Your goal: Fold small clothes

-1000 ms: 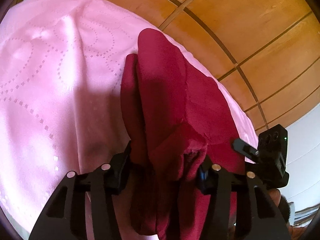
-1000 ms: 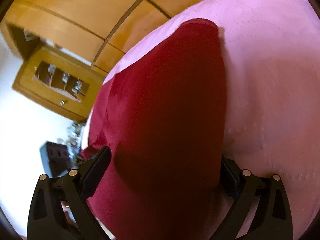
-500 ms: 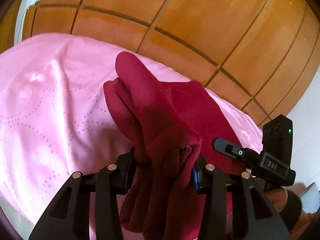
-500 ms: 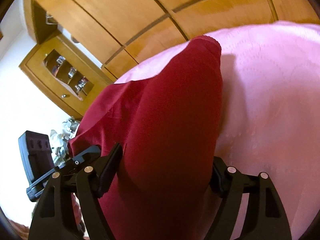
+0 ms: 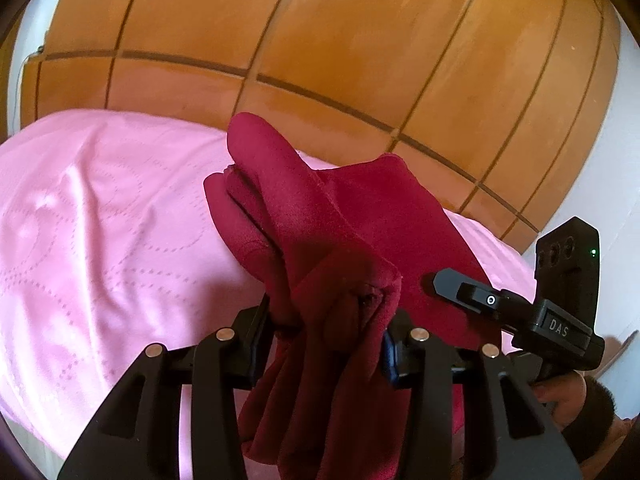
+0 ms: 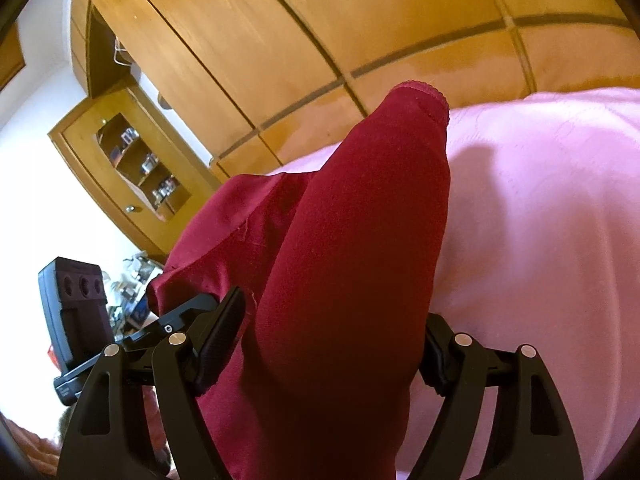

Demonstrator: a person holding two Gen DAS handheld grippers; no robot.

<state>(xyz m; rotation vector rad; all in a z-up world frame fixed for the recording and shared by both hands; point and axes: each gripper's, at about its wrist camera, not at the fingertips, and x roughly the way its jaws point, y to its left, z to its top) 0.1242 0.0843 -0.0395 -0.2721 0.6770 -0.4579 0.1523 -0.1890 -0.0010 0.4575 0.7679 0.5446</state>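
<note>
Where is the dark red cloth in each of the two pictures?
Left wrist view: the dark red soft fabric garment sits in the middle, bunched between the left claw, stretching right toward the other claw.
Right wrist view: it fills the centre, a thick fold running up from the right claw.
Shared landmark: the pink stitched bedspread under it.

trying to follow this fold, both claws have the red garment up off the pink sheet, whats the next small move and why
Probably carry both claws forward together and lay the held edge over the far part. The left claw is clamped on a bunched wad of the dark red garment, the right claw on a broader fold. Its far end looks to rest on the pink bedsheet, so the fold isn't laid yet.
</note>
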